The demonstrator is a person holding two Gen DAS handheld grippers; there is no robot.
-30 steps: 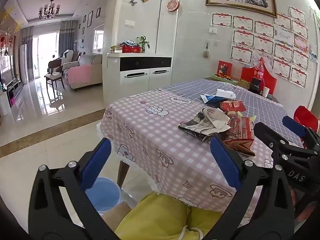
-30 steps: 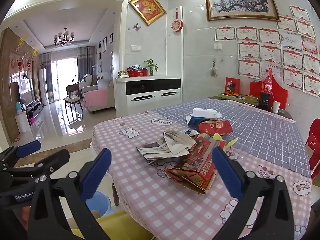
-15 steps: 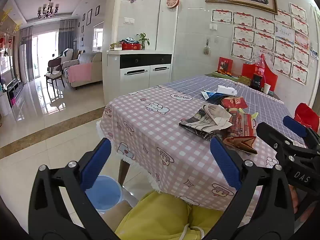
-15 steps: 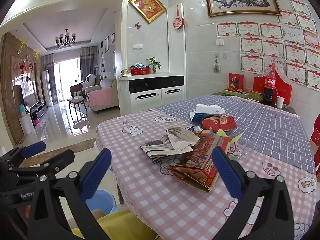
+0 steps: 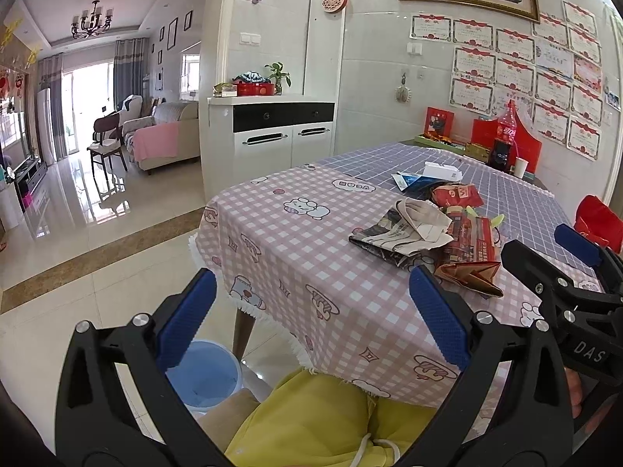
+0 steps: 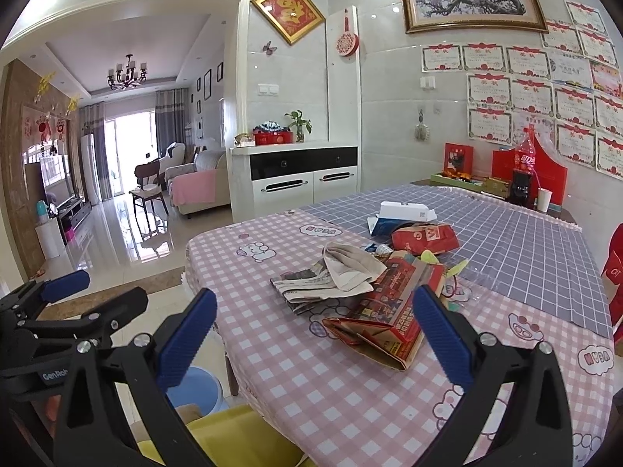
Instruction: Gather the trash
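A heap of trash lies on the pink checked tablecloth (image 6: 296, 366): a folded newspaper (image 6: 311, 288) (image 5: 393, 235), a flattened red carton (image 6: 393, 315) (image 5: 467, 257), a red snack bag (image 6: 424, 237) (image 5: 455, 194), a blue wrapper (image 5: 412, 183) and a white box (image 6: 405, 210). My left gripper (image 5: 311, 311) is open and empty, short of the table's near edge. My right gripper (image 6: 315, 330) is open and empty, just before the carton. A blue bin (image 5: 206, 377) (image 6: 194, 389) stands on the floor under the table corner.
A yellow chair cushion (image 5: 319, 420) sits at the table's near edge. A cola bottle (image 6: 523, 167), a paper cup (image 6: 544, 199) and red boxes stand at the table's far end by the wall. A white cabinet (image 5: 272, 136) stands behind; the tiled floor lies to the left.
Both grippers have tilted and lifted slightly, so the table and trash sit a little lower and farther in view. Both stay open and empty.
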